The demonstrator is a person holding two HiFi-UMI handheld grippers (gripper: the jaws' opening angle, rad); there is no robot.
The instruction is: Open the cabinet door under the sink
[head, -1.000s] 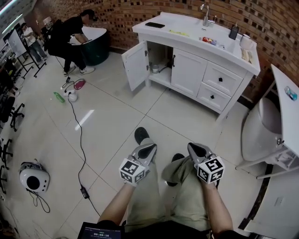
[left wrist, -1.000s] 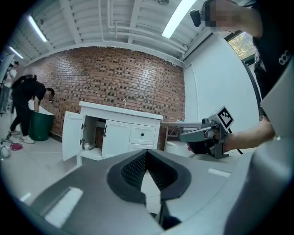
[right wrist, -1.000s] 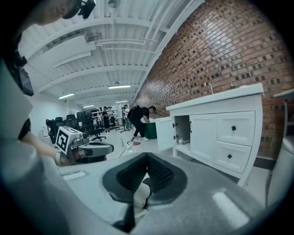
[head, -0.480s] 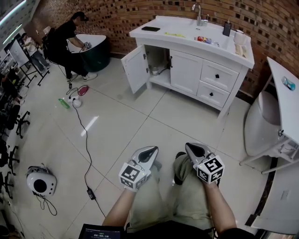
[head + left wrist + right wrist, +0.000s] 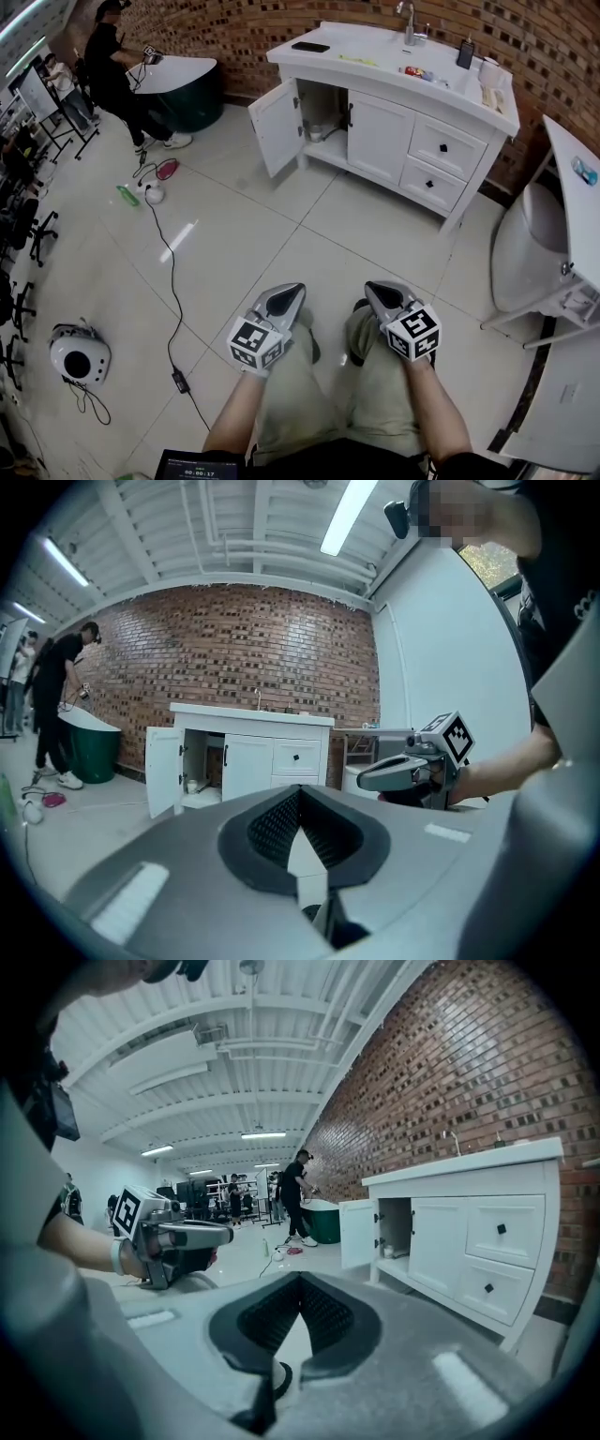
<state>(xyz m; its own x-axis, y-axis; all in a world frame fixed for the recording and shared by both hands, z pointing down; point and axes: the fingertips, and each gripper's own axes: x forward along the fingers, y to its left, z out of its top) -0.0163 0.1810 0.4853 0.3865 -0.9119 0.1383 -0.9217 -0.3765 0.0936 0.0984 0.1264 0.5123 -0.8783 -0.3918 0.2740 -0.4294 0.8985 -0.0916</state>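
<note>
- A head camera looked down over a tiled floor toward a white vanity against a brick wall, with a sink tap on top.
- The cabinet door under the sink stood swung wide open to the left, showing the dark inside of the cupboard.
- The neighbouring door was closed, with two closed drawers to its right.
- The left gripper was clenched on nothing, its jaws pressed together.
- The right gripper was likewise closed and empty.
- Both grippers were held low above the person's knees, well apart from the vanity and touching nothing.
- Judged from this, the opening looked done: the door was open and released. The second door would remain only if it counted too.
</note>
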